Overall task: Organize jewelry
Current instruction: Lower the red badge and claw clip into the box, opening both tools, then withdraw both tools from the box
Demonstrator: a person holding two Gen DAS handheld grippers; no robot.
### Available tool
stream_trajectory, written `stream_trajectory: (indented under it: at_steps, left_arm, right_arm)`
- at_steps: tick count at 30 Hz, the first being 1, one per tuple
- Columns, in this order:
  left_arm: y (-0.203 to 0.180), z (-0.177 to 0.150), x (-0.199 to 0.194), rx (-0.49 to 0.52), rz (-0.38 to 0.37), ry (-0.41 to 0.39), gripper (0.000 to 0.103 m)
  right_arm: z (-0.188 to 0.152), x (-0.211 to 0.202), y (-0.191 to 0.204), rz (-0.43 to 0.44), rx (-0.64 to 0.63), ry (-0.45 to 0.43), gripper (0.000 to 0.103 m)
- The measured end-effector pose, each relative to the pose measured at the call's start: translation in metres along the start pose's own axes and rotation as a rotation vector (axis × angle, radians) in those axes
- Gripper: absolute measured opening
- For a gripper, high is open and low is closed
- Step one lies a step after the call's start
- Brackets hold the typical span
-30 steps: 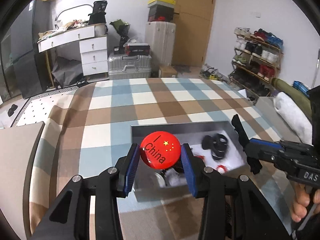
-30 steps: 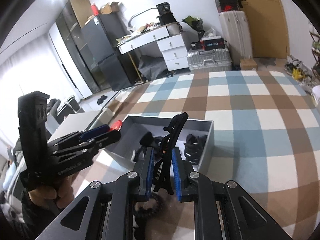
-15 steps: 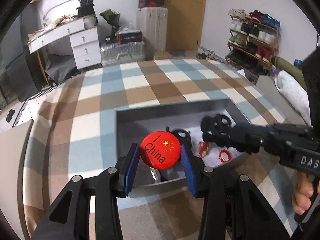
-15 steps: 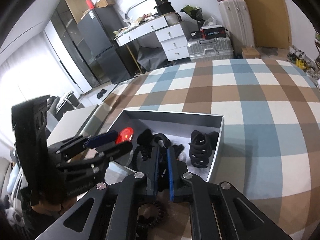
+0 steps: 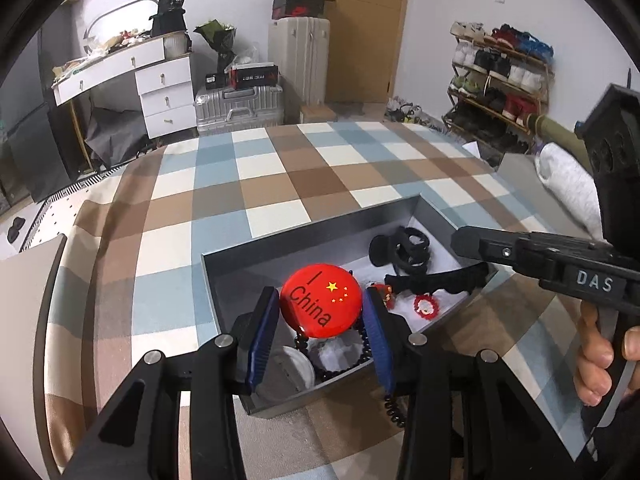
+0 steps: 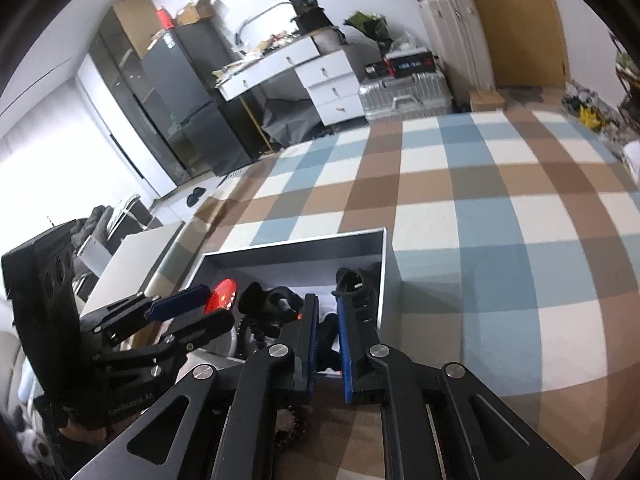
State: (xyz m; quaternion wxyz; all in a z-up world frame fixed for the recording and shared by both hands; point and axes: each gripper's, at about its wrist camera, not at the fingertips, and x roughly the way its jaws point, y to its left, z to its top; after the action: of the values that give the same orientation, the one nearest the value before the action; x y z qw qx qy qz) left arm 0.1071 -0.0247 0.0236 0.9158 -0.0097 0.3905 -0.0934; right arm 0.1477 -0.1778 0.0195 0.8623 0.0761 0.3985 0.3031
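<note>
My left gripper [image 5: 320, 312] is shut on a round red "I China" badge [image 5: 321, 301] and holds it over the near left part of the grey box [image 5: 304, 236]. The badge also shows in the right wrist view [image 6: 221, 300]. My right gripper [image 6: 327, 332] hangs over the box's right end [image 6: 386, 276]; its jaws stand a little apart around a black hair clip [image 5: 436, 282] that lies in the box. The box holds black hair ties [image 5: 408, 246], a black bead bracelet [image 5: 340, 364] and small red pieces [image 5: 426, 307].
The box sits on a bed with a blue, brown and white checked cover [image 5: 280, 176]. A loose black bead string [image 5: 394, 408] hangs by the box's near wall. A white desk [image 5: 132, 76], suitcases [image 5: 240, 108] and a shoe rack [image 5: 500, 80] stand beyond the bed.
My right gripper moved down into the box and its jaws parted a little around the black hair clip. My left gripper moved closer over the box with the badge.
</note>
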Motion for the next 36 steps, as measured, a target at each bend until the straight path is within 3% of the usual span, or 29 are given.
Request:
stream_trajectory:
  at_steps: [2, 4, 6, 8, 11, 13, 16, 23, 26, 31, 36]
  left_arm:
    - [-0.001, 0.001, -0.004, -0.006, -0.006, -0.002, 0.039]
    - [-0.003, 0.0, -0.011, -0.009, -0.003, -0.018, 0.052]
    - [-0.004, -0.001, -0.018, -0.014, -0.003, -0.035, 0.07]
    - [-0.006, -0.004, -0.026, -0.008, -0.013, -0.048, 0.073]
    - [-0.008, -0.011, -0.033, -0.007, 0.02, -0.065, 0.086]
    - [-0.009, -0.017, -0.034, -0.012, 0.033, -0.064, 0.087]
    - [-0.009, -0.026, -0.033, -0.027, 0.032, -0.052, 0.1]
    - [-0.011, -0.045, -0.032, -0.021, 0.027, -0.018, 0.102]
    - [-0.011, -0.049, -0.032, -0.008, 0.049, -0.005, 0.102]
    - [-0.006, -0.05, -0.035, -0.026, 0.069, -0.012, 0.102]
    - [0.001, -0.053, -0.039, -0.043, 0.074, -0.026, 0.102]
  right_arm:
    - [0.0, -0.008, 0.001, 0.002, -0.002, -0.021, 0.017]
    - [0.0, -0.017, 0.001, -0.009, -0.008, -0.045, 0.028]
    - [-0.001, -0.024, 0.002, -0.017, -0.019, -0.058, 0.029]
    - [-0.002, -0.029, 0.002, -0.024, -0.028, -0.058, 0.035]
    - [-0.008, -0.038, 0.001, -0.04, -0.037, -0.071, 0.058]
    - [-0.012, -0.041, 0.001, -0.046, -0.04, -0.074, 0.081]
    - [-0.018, -0.043, -0.001, -0.074, -0.04, -0.074, 0.095]
    - [-0.035, -0.036, -0.004, -0.081, -0.052, 0.027, 0.097]
    - [-0.047, -0.039, 0.0, -0.085, -0.083, 0.02, 0.096]
    - [-0.056, -0.035, 0.009, -0.093, -0.136, 0.052, 0.089]
    - [-0.063, -0.026, 0.019, -0.088, -0.183, 0.113, 0.089]
